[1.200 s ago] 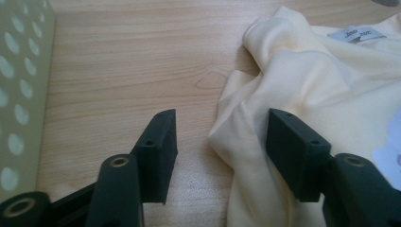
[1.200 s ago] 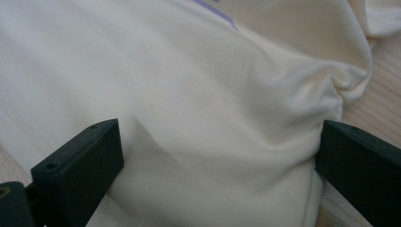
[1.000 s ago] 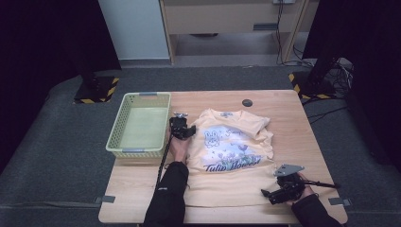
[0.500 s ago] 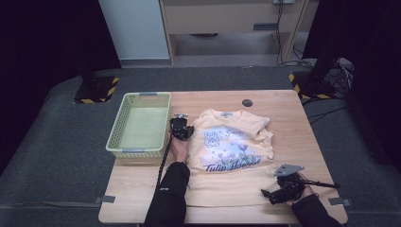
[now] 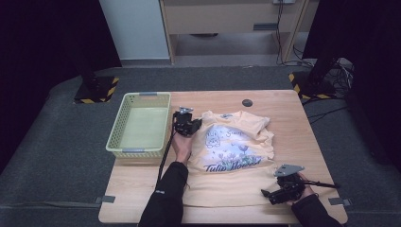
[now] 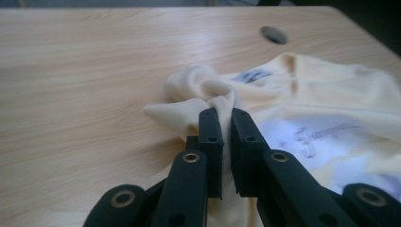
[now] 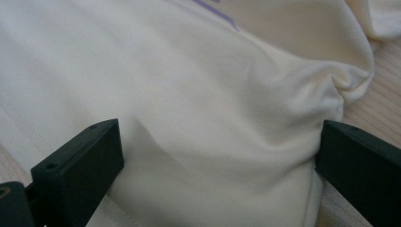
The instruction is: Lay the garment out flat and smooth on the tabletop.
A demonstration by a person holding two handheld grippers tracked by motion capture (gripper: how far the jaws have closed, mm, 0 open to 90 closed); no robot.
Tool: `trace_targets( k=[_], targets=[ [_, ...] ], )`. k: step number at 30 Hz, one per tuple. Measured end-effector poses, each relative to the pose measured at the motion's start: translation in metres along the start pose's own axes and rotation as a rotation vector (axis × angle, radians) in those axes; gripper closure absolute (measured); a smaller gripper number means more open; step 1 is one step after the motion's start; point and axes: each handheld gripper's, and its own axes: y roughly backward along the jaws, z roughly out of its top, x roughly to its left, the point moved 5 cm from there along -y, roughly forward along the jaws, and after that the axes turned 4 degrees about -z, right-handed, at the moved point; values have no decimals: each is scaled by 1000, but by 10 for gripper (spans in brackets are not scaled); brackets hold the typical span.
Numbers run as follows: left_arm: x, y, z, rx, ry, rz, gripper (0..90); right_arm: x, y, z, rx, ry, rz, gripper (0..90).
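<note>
Left gripper (image 6: 226, 118) on flat T-shirt (image 5: 236, 146) shoulder

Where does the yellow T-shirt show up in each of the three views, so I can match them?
High view: the T-shirt lies flat at the table's middle, right of the basket.
Left gripper view: its bunched shoulder fabric sits centre, pinched between the left gripper jaws.
Right gripper view: plain fabric spreads between the wide-apart jaws of the right gripper.
Shared landmark: the shirt's purple print.
</note>
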Motion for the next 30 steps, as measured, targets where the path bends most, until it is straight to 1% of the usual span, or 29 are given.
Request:
trace_targets(
  k=[1, 2, 5, 9, 11, 13, 14, 16, 18, 19, 20, 21, 23, 27, 28, 30],
  targets=[
    [-6, 0, 1, -2, -10, -13, 845, 0, 0, 0, 0, -1, 0, 17],
    [-17, 0, 2, -6, -26, -34, 845, 0, 0, 0, 0, -1, 0, 17],
    [-38, -4, 0, 1, -59, -69, 845, 0, 0, 0, 0, 0, 0, 17],
    [-65, -18, -14, 33, -89, -115, 844, 0, 0, 0, 1, -1, 0, 17],
    [-73, -26, -22, 58, -105, -127, 844, 0, 0, 0, 1, 0, 0, 17],
    [-81, -33, -30, 74, -112, -134, 843, 0, 0, 0, 1, 1, 0, 17],
    [-83, -35, -33, 79, -117, -134, 844, 0, 0, 0, 2, 2, 1, 17],
    [-89, -43, -42, 104, -130, -137, 843, 0, 0, 0, 3, 1, 2, 16],
    [-92, -49, -50, 121, -129, -139, 843, 0, 0, 0, 3, 2, 1, 16],
    [-92, -49, -50, 121, -129, -139, 843, 0, 0, 0, 3, 2, 1, 16],
    [-94, -53, -55, 135, -134, -136, 843, 0, 0, 0, 3, 2, 1, 16],
    [-94, -53, -55, 135, -134, -136, 842, 0, 0, 0, 3, 2, 1, 16],
    [-96, -58, -61, 147, -135, -134, 842, 0, 0, 0, 3, 2, 1, 16],
    [-97, -63, -67, 162, -151, -125, 837, 0, 0, 0, 3, 2, 1, 16],
    [-97, -66, -71, 172, -152, -128, 833, 0, 0, 0, 3, 2, 2, 16],
    [-98, -67, -73, 166, -151, -133, 829, 0, 0, 0, 4, 2, 1, 16]
  ],
)
